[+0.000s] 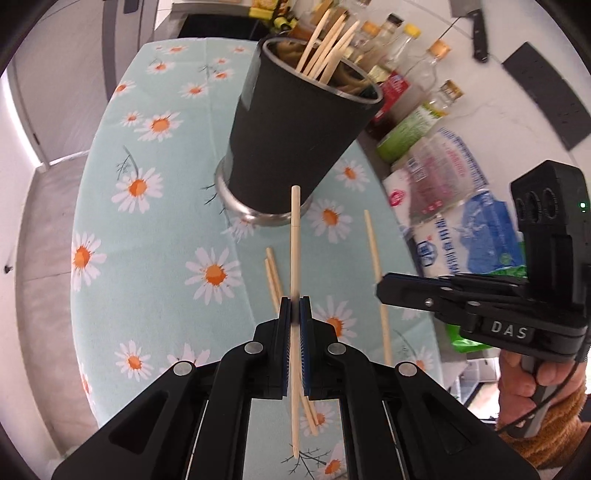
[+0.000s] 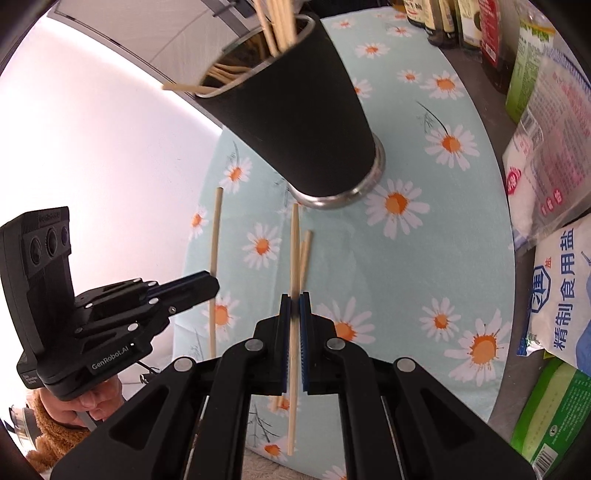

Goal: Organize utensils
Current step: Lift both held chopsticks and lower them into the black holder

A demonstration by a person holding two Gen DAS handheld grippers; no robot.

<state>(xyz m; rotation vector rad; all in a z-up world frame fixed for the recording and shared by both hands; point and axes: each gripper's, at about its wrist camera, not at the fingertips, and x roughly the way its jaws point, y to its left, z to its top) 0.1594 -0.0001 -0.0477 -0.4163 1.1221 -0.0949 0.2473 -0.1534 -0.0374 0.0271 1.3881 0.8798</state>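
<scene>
A black cup (image 1: pixel 295 125) with a steel base holds several wooden chopsticks and stands on the daisy tablecloth (image 1: pixel 166 221); it also shows in the right wrist view (image 2: pixel 295 122). My left gripper (image 1: pixel 294 306) is shut on one chopstick (image 1: pixel 295 236), lifted in front of the cup. My right gripper (image 2: pixel 294 304) is shut on another chopstick (image 2: pixel 294 251). Loose chopsticks lie on the cloth: a pair (image 1: pixel 272 280) left of my left gripper and one (image 1: pixel 375 251) to its right. The right gripper body (image 1: pixel 480 306) shows at right, the left one (image 2: pixel 110 306) in the right wrist view.
Sauce bottles (image 1: pixel 406 55), a green packet (image 1: pixel 406 133) and salt bags (image 1: pixel 461 221) crowd the table's right side; the bags also show in the right wrist view (image 2: pixel 561 291). A cleaver (image 1: pixel 476 26) hangs on the wall. The table's rounded edge drops off to the left.
</scene>
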